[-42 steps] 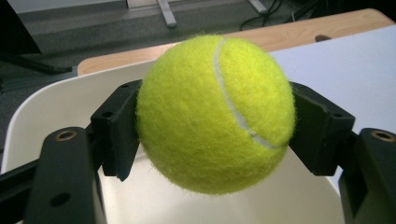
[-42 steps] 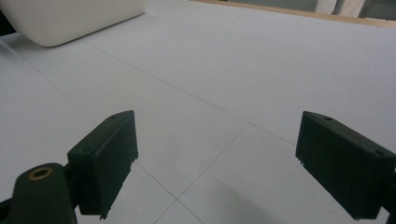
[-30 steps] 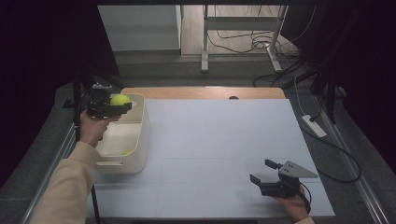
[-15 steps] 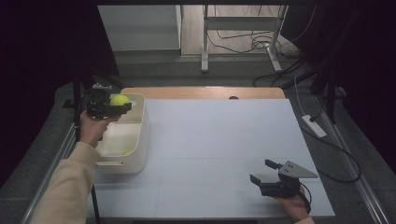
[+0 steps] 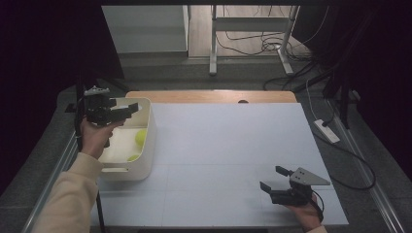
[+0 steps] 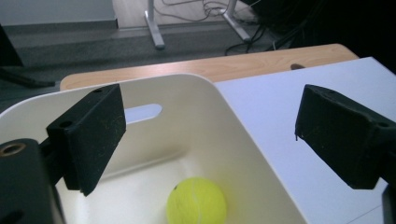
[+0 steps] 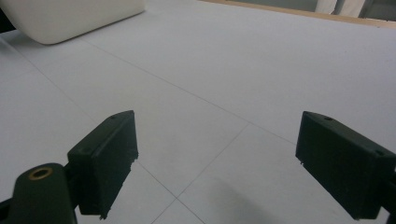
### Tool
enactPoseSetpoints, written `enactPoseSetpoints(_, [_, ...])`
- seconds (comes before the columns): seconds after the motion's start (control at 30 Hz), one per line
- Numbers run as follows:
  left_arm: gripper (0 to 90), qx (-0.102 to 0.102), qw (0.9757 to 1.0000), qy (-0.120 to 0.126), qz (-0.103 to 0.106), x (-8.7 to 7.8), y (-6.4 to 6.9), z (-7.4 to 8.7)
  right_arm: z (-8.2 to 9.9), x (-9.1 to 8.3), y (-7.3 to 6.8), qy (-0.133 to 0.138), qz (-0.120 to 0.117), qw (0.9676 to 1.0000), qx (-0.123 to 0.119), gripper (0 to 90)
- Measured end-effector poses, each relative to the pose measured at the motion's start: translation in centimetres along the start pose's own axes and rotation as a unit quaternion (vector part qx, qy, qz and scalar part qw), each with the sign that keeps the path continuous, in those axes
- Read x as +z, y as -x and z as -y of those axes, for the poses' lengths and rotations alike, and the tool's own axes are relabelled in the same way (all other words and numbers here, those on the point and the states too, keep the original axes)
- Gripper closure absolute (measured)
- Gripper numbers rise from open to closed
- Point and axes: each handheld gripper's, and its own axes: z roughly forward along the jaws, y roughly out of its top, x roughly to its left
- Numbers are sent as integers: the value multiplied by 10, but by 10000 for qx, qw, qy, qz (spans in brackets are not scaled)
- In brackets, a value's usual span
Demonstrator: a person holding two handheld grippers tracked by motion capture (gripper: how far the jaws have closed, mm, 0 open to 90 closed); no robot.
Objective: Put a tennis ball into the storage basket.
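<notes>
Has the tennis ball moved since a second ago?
Yes. The tennis ball has dropped from between the left gripper's jaws, which have just been opening, and is now down inside the white bin.

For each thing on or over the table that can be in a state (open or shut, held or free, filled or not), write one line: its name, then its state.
Left gripper: open, jaws have just been opening, nothing between them, over the bin.
Right gripper: open, holding nothing, low over the table.
Tennis ball: free, inside the bin.
Second ball: free, on the bin's floor.
White bin: upright, holds two balls.
Table: bare white top.
</notes>
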Motion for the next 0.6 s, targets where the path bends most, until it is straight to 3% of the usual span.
enactPoseSetpoints(0.27, [103,167,9990,262,307,-10,11,3,0,0,0,1,0,10000,-3,132])
enactPoseSetpoints(0.33, [102,111,9973,357,634,-14,18,6,0,0,0,9,9,10000,3,132])
enactPoseSetpoints(0.6, [109,249,9943,453,934,-17,29,11,0,0,0,5,11,10000,-6,132])
